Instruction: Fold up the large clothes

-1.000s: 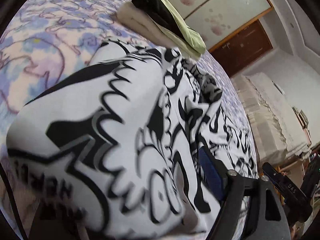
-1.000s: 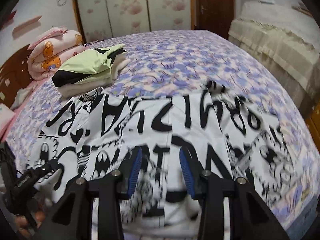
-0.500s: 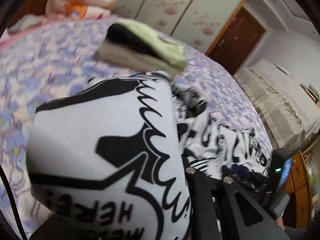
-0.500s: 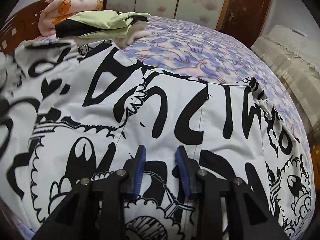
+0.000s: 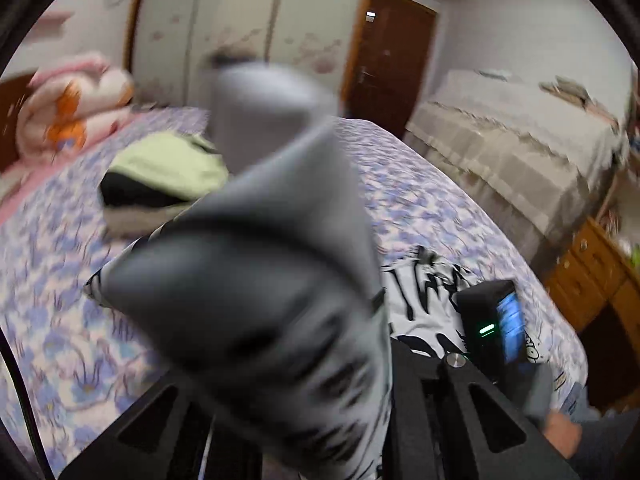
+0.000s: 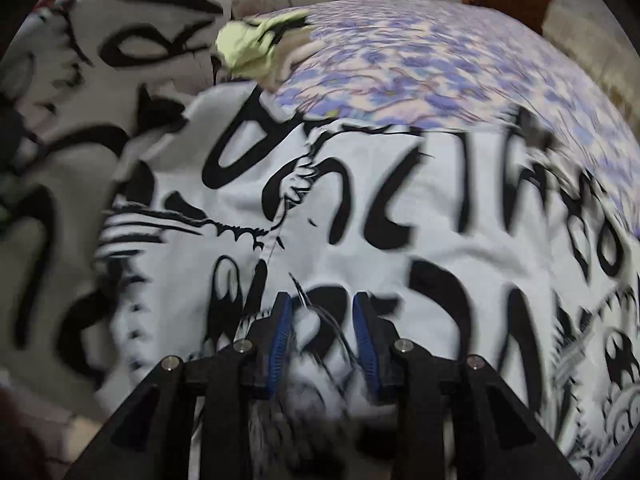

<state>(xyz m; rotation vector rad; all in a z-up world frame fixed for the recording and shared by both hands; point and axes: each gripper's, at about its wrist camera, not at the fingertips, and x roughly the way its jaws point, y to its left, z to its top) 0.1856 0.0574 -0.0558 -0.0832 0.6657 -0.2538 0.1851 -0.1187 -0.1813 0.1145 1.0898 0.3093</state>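
A large white garment with black cartoon print (image 6: 400, 208) lies spread on the bed. My left gripper (image 5: 390, 356) is shut on one end of it. That end (image 5: 256, 272) is lifted and hangs blurred in front of the left wrist camera, hiding the fingertips. In the right wrist view the raised part (image 6: 80, 120) stands up at the left. My right gripper (image 6: 322, 328) points down onto the garment near its front edge. Its blue pads (image 6: 280, 332) pinch a small ruck of the cloth. The right gripper's black body (image 5: 492, 320) shows low on the garment in the left wrist view.
The bed has a purple floral sheet (image 5: 420, 200). A folded stack of green, black and cream clothes (image 5: 160, 176) lies behind the garment, with rolled pink bedding (image 5: 68, 112) at the headboard. A covered couch (image 5: 500, 152) and a wooden cabinet (image 5: 592, 272) stand beyond the bed's right side.
My left gripper closed on the garment's end, then rose and rolled level, carrying the cloth up off the bed. My right gripper sank onto the garment and its jaws narrowed.
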